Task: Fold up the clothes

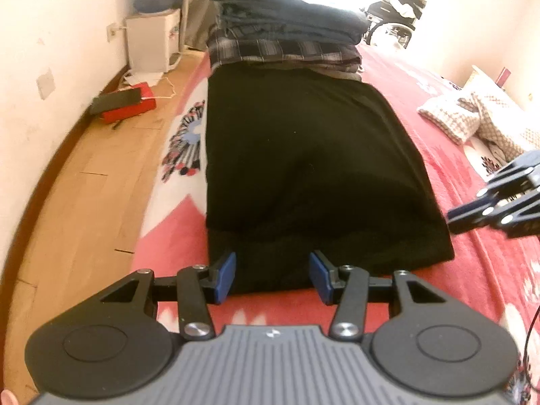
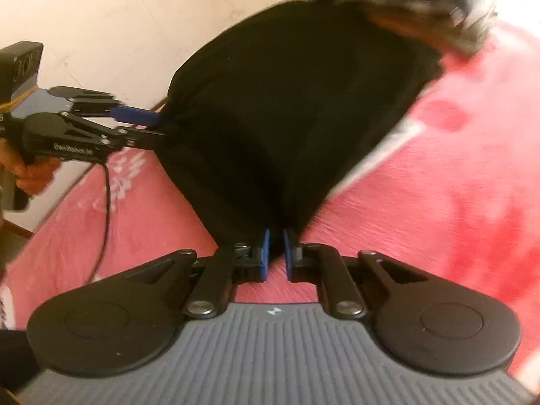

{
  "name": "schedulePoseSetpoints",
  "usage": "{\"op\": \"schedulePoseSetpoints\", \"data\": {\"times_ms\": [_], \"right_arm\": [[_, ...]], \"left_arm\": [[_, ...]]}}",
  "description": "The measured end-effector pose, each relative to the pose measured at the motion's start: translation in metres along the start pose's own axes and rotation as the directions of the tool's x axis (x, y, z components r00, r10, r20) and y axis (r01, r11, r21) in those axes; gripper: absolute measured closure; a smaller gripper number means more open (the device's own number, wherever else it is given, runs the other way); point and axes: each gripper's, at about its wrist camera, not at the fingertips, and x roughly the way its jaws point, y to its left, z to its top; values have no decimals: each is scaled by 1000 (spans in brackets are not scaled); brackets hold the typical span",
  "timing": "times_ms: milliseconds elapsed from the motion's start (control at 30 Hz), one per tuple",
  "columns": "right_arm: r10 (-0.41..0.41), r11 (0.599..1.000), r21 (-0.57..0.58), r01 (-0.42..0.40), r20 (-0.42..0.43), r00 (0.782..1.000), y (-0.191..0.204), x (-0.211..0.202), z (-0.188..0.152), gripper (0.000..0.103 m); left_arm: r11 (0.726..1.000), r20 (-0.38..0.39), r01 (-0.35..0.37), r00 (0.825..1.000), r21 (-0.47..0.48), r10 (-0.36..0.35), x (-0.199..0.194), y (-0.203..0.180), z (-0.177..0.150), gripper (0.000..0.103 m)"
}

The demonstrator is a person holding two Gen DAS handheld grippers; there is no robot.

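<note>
A black garment lies flat along the red blanket of the bed. My left gripper is open over its near edge, and black cloth shows between the blue pads without them pressing on it. At the cloth's right edge is my right gripper. In the right wrist view my right gripper is shut on a pinched corner of the black garment, which is drawn taut towards it. My left gripper, held by a hand, is at the garment's far-left edge.
A stack of folded clothes sits on the bed beyond the garment. Checked cloths lie at the right. Left of the bed are wooden floor, a red box and a water dispenser. A cable hangs from the left gripper.
</note>
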Motion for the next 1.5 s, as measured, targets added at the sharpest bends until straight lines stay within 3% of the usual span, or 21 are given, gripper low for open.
{"op": "schedulePoseSetpoints", "data": {"times_ms": [167, 400, 500, 633, 800, 1100, 1333, 1400, 1500], "right_arm": [[-46, 996, -72, 44, -19, 999, 3, -29, -10, 91], [-85, 995, 59, 81, 77, 993, 29, -79, -58, 70], [-132, 987, 110, 119, 116, 984, 39, -84, -83, 56], [-201, 973, 145, 179, 155, 967, 57, -89, -100, 46], [-247, 956, 198, 216, 152, 957, 66, -93, -107, 41], [-347, 913, 290, 288, 180, 920, 80, -105, -107, 32], [-427, 875, 330, 353, 186, 885, 94, -105, -101, 20], [-453, 863, 337, 376, 187, 872, 99, -105, -99, 18], [-458, 862, 330, 385, 179, 871, 104, -102, -95, 18]], "left_arm": [[999, 42, 29, 999, -19, -28, -45, -26, -4, 50], [997, 67, 51, 997, -52, -48, -96, -96, -9, 28], [996, 69, 4, 998, -89, 2, -108, -122, -15, 22], [989, 59, -101, 992, -105, 107, -114, -150, -19, 18], [973, 93, -203, 973, -108, 213, -125, -166, -23, 11], [957, 89, -268, 956, -110, 278, -126, -177, -31, 9], [916, 148, -384, 905, -115, 398, -135, -183, -35, 1], [908, 135, -400, 900, -124, 415, -135, -182, -35, 1], [901, 107, -409, 899, -146, 425, -132, -178, -35, 1]]}}
